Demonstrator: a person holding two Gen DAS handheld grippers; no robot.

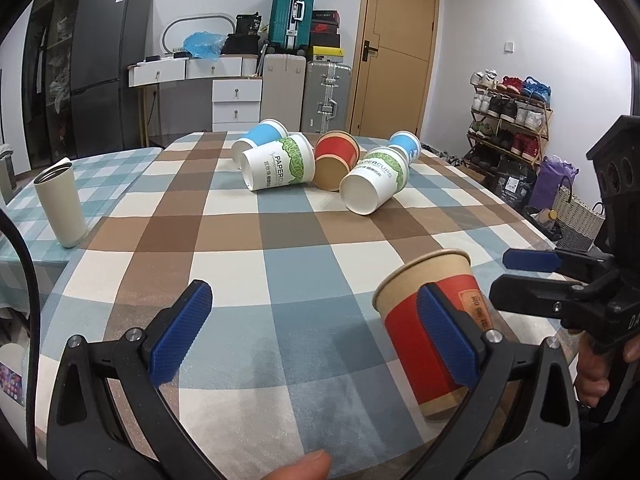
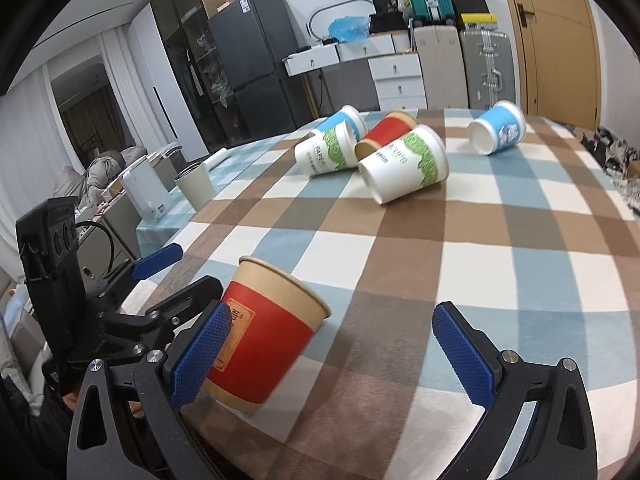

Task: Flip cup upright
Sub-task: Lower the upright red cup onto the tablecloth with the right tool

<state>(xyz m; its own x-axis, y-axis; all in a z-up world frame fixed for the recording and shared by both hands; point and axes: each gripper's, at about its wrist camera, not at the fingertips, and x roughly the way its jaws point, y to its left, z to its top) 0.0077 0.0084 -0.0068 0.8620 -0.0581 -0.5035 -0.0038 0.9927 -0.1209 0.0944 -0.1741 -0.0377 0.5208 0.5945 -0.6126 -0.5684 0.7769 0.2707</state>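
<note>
Ribbed blue fingers [image 1: 180,336] of the left gripper [image 1: 316,332] stand spread wide, touching nothing. At 3 o'clock, a tan paper cup [image 1: 432,328] with a red band stands on the checked cloth surface [image 1: 280,248], mouth up, tilted slightly. Beside it, the right gripper [image 2: 336,356] is released too. Five cups [image 1: 280,164] lie toppled at 12 o'clock.

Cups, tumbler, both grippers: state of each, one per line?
near red cup: upright, mouth up, between the two grippers
far red cup: on its side
two green-print cups: on their sides
left blue cup: on its side
right blue cup: on its side, apart from the cluster
steel tumbler: upright, lid off
left gripper: open
right gripper: open
</note>
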